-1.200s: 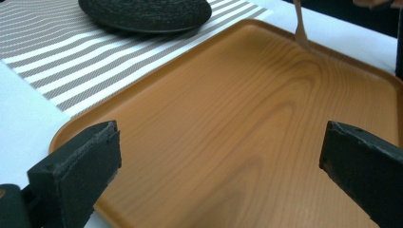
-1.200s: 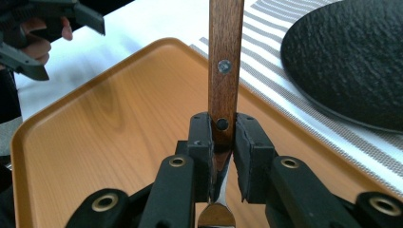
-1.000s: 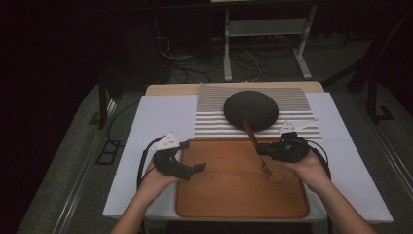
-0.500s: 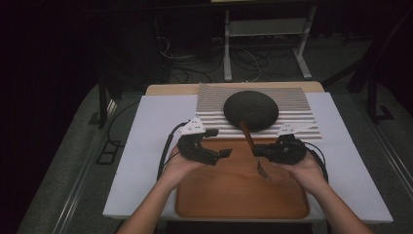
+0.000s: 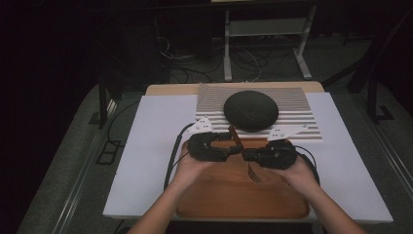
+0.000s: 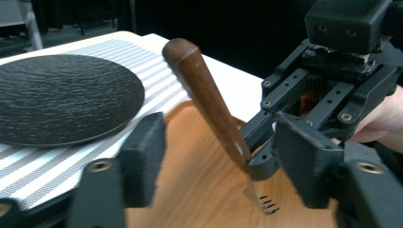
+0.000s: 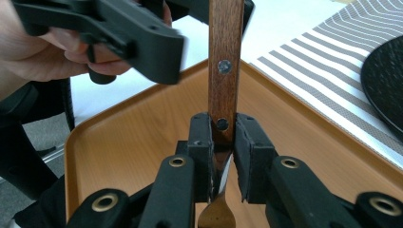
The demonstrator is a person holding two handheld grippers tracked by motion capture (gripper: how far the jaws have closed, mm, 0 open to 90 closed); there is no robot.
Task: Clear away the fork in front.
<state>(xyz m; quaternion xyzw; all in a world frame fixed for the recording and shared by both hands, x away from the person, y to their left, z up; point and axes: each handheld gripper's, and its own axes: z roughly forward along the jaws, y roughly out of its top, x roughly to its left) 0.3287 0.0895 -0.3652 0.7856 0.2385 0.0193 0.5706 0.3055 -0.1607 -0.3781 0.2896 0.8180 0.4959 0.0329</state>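
A fork with a brown wooden handle (image 5: 236, 139) stands tilted over the wooden tray (image 5: 234, 202), tines (image 5: 253, 174) pointing down. My right gripper (image 7: 222, 137) is shut on the fork (image 7: 225, 47) where handle meets metal. My left gripper (image 6: 221, 137) has come in from the left, facing the right gripper (image 6: 259, 156). Its jaws have just been closing, with the fork handle (image 6: 199, 85) between them, and both pads still stand apart from the wood. In the high view the left gripper (image 5: 228, 152) and the right gripper (image 5: 249, 155) meet tip to tip.
A dark round plate (image 5: 251, 109) lies on a striped placemat (image 5: 302, 105) just beyond the tray. A white sheet (image 5: 151, 146) covers the table under both. Cables trail from each gripper toward the person's forearms.
My left gripper has moved right from the tray's left edge to the fork handle, and its jaws have narrowed around it. The right gripper, with the fork, has shifted slightly left.
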